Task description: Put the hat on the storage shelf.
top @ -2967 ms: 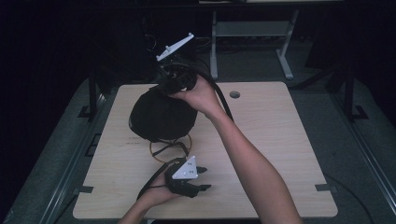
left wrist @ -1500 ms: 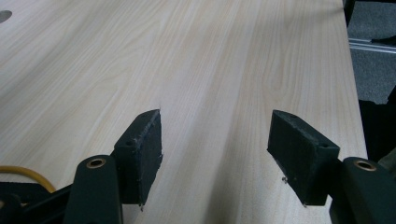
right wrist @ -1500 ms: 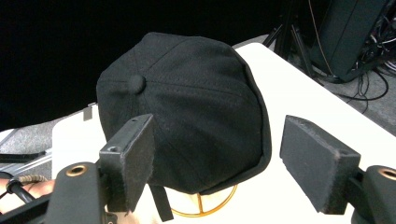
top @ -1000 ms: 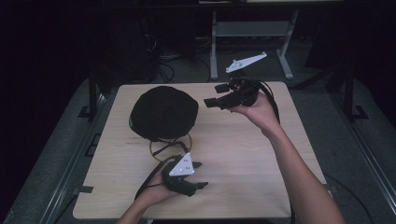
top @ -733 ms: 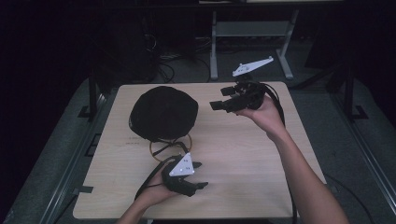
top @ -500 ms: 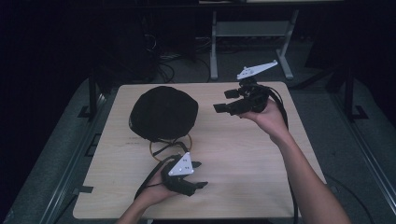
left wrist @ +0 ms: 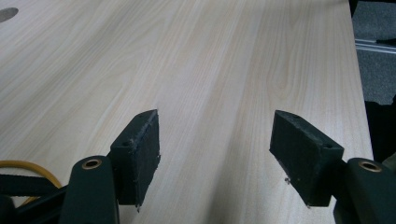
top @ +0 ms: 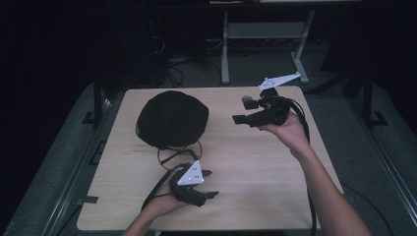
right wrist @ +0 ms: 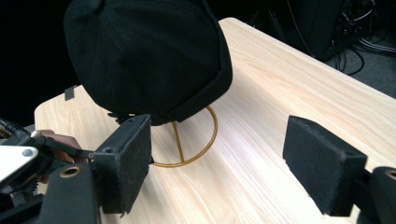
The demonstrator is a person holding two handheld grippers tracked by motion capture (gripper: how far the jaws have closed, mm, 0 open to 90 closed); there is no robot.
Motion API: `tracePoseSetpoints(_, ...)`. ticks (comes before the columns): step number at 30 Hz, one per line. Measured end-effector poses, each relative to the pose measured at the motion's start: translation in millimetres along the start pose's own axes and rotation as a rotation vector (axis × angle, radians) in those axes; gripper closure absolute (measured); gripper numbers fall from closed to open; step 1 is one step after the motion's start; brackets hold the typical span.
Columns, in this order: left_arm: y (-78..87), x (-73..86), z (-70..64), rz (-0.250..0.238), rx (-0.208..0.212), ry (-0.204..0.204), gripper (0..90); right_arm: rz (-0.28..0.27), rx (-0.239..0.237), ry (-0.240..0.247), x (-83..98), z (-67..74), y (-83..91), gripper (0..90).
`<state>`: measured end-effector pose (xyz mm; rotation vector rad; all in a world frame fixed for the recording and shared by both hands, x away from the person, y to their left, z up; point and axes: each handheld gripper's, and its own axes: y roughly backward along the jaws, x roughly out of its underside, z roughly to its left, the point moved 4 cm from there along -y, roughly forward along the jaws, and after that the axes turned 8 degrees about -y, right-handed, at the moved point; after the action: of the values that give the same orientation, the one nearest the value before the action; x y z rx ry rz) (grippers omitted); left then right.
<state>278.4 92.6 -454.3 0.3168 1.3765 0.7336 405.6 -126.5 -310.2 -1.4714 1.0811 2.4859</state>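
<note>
High view: black fabric cap (top: pixel 171 119) is propped on gold wire stand (top: pixel 180 151), kept off light wooden table (top: pixel 255 172). Right gripper (top: pixel 241 112) is held apart from cap, jaws spread, empty. Left gripper (top: pixel 209 183) is rested near table edge, jaws parted, nothing held.

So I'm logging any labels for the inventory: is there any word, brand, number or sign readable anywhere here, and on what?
None can be read.
Black cap on its wire stand: no logo or lettering shows.
Grey plate on the left gripper: a few small dark marks, too small to read.
Wooden table: no print.
</note>
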Motion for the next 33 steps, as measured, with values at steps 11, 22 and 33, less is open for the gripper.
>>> tracePoseSetpoints(11, 0.7, 0.6, 1.2, 0.003, -0.004, -0.004, 32.8, -0.002, 0.007, -0.018, 19.4, -9.1, 6.7, 23.3)
tracePoseSetpoints(22, 0.7, 0.7, 1.1, 0.002, -0.006, 0.004, 32.8, 0.008, 0.027, -0.047, 41.3, -19.9, 11.7, 23.3)
tracePoseSetpoints(33, 0.8, 1.0, 1.3, 0.004, -0.009, 0.005, 32.8, 0.01, 0.036, -0.068, 58.9, -28.1, 17.8, 23.3)
